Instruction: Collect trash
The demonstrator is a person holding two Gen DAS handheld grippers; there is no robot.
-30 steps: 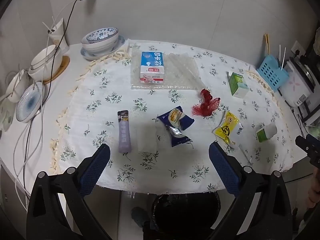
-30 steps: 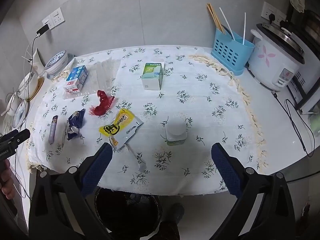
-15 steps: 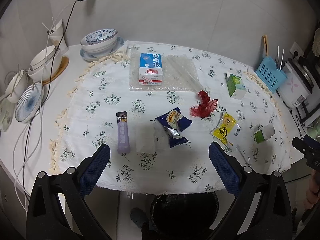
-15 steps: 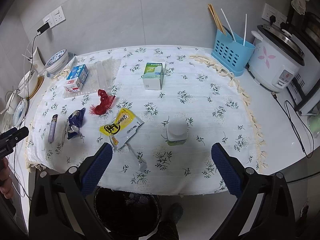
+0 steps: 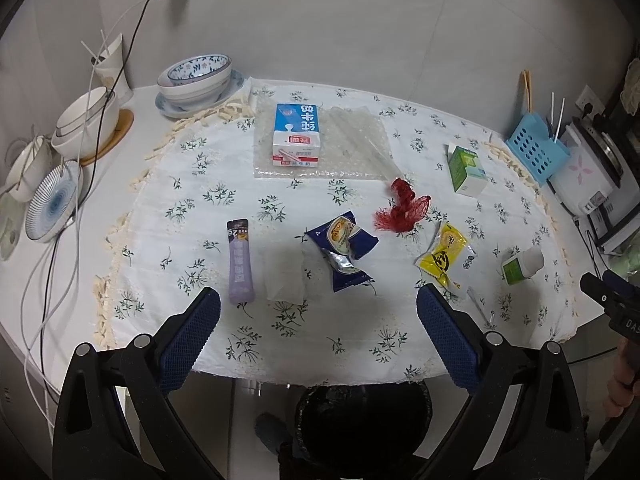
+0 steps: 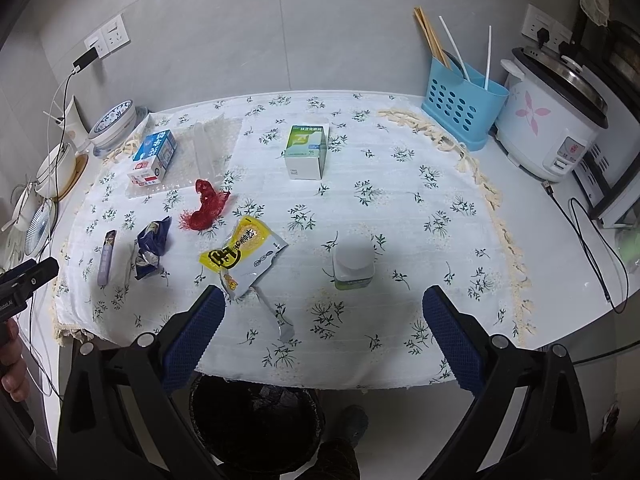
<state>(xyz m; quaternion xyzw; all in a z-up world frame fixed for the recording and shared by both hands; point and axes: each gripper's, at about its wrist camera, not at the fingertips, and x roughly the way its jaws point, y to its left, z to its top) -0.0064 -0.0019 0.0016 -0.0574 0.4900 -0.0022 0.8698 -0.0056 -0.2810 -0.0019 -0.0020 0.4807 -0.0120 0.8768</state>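
Black-lined bin (image 6: 256,424) under table edge — crumpled scraps inside.

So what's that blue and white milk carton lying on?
The milk carton lies on a clear plastic sheet spread over the flowered tablecloth. The part of the sheet directly beneath the carton is covered, so nothing there can be seen.

White floral tablecloth (image 5: 240,168); red net (image 5: 402,210), yellow packet (image 5: 446,254), purple sachet (image 5: 240,266).

The white counter (image 6: 532,208) carries a floral cloth (image 6: 400,200), a blue utensil basket (image 6: 460,104), a rice cooker (image 6: 552,120) and stacked bowls (image 5: 196,76), with wrappers and cartons scattered on the cloth.
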